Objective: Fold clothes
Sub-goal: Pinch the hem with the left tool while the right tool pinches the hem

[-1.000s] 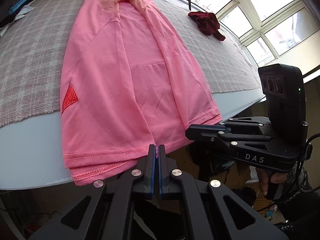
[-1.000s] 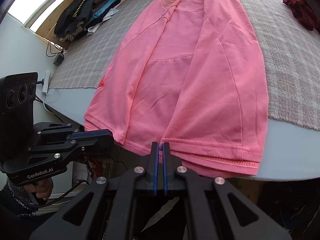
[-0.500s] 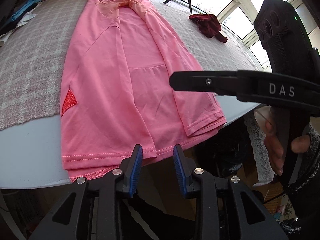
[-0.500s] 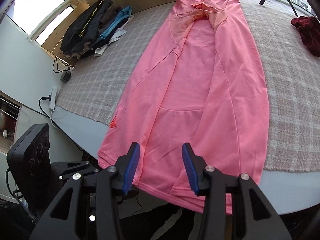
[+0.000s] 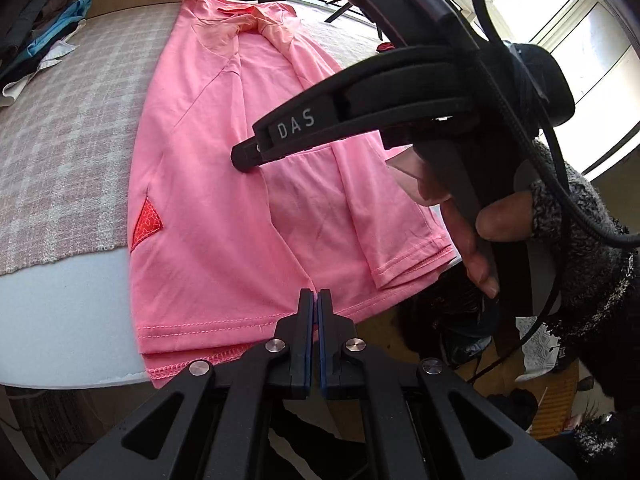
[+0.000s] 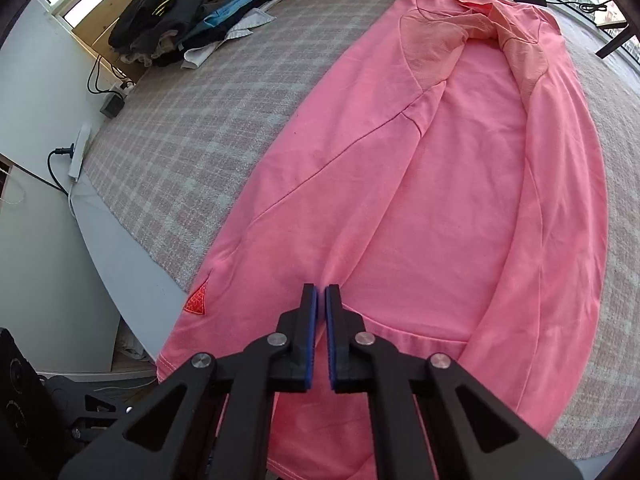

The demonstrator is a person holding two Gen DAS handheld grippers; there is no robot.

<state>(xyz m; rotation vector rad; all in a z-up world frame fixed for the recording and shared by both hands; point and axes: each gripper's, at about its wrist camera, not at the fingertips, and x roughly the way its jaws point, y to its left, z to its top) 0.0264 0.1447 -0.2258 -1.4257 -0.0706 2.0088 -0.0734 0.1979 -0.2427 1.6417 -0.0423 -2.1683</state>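
Observation:
A pink shirt [image 5: 224, 184] lies lengthwise on the plaid cover, both sides folded inward, collar far away, hem hanging over the near table edge. The left gripper [image 5: 314, 294] is shut, its tips right at the hem; no cloth shows between its pads. In the right wrist view the right gripper [image 6: 321, 290] is also shut, hovering over the shirt [image 6: 460, 200] where the left sleeve's folded edge runs. I cannot tell whether it touches the cloth. From the left wrist view the right gripper [image 5: 244, 158] reaches in over the shirt's middle, held by a hand [image 5: 468, 216].
A grey plaid cover [image 6: 208, 132] spreads over the white table [image 5: 68, 312]. Dark and blue clothes [image 6: 200, 12] are piled at the far left corner. A power strip with cables [image 6: 78, 152] hangs at the table's left side. Windows [image 5: 592, 32] run along the far right.
Both grippers opened and shut again. The right gripper swung from the hem up over the shirt's middle. The left stayed by the hem.

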